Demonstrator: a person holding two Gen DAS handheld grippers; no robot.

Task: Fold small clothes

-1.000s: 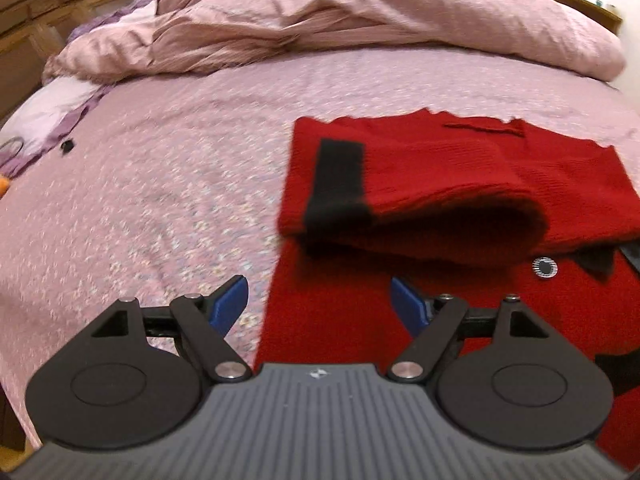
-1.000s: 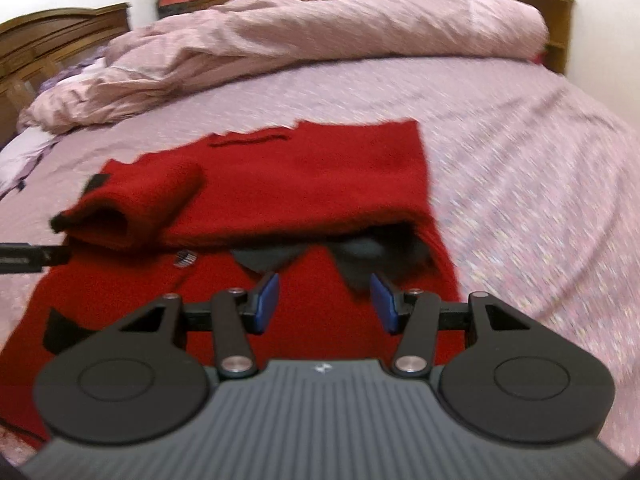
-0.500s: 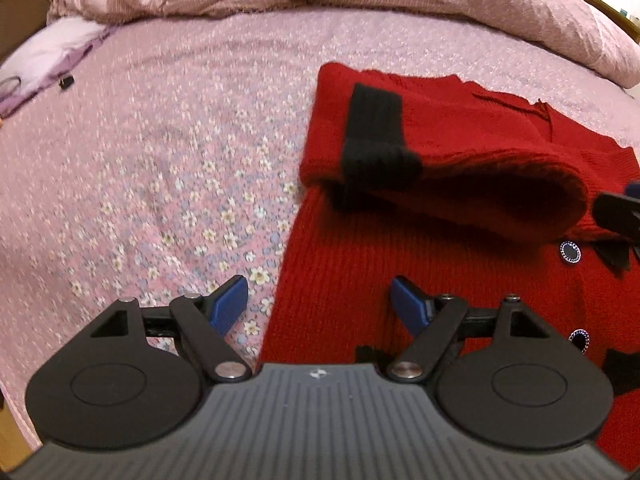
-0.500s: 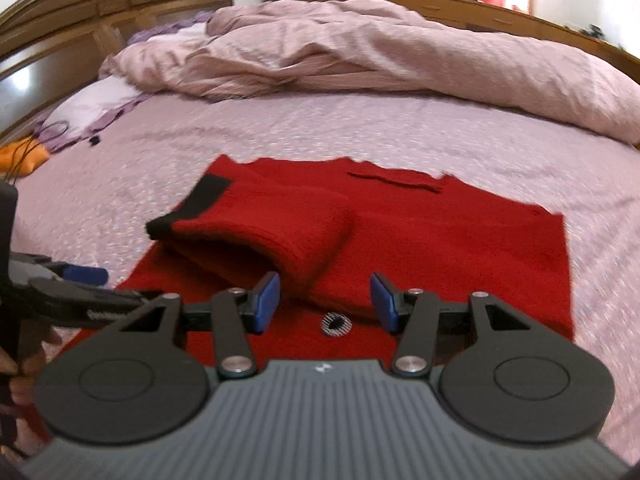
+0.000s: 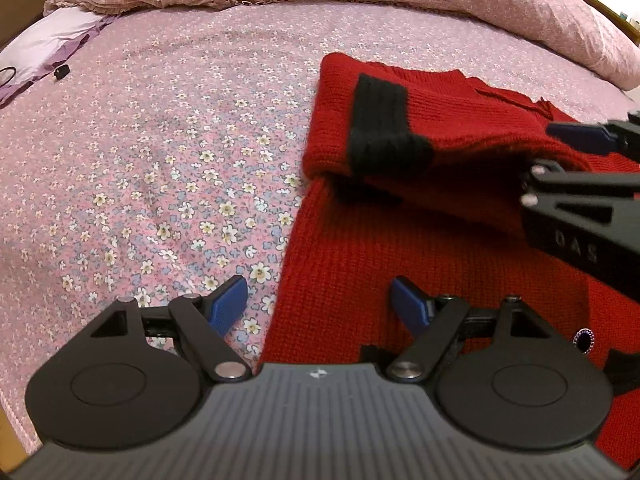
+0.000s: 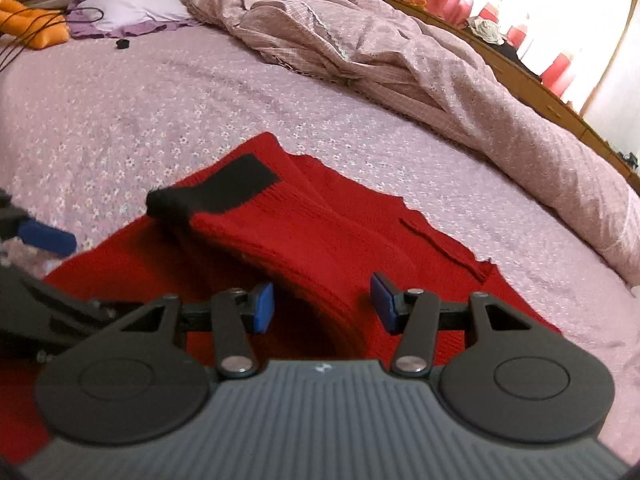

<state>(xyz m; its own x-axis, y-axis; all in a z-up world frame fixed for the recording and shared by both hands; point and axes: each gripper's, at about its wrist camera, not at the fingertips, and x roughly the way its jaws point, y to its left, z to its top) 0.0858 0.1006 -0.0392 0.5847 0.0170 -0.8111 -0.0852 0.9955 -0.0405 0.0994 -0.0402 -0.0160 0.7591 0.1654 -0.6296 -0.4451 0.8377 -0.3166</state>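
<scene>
A small red knitted cardigan (image 5: 420, 248) lies flat on the bed, one sleeve with a black cuff (image 5: 380, 128) folded across its body. It shows in the right wrist view too (image 6: 320, 232), with the cuff (image 6: 224, 188). My left gripper (image 5: 318, 308) is open and empty, low over the cardigan's left edge. My right gripper (image 6: 322, 304) is open and empty, over the folded sleeve; it enters the left wrist view from the right (image 5: 580, 184). A blue fingertip (image 6: 46, 236) of the left gripper shows at the left.
The pink flowered bedsheet (image 5: 160, 160) spreads to the left. A crumpled pink duvet (image 6: 400, 52) lies along the far side. A pale pillow (image 6: 132, 8), an orange item (image 6: 32, 28) and a small black object (image 6: 122, 43) lie near the wooden headboard.
Both grippers have moved closer to the cardigan. The right gripper swung left over the folded sleeve and now enters the left wrist view. Both stayed open.
</scene>
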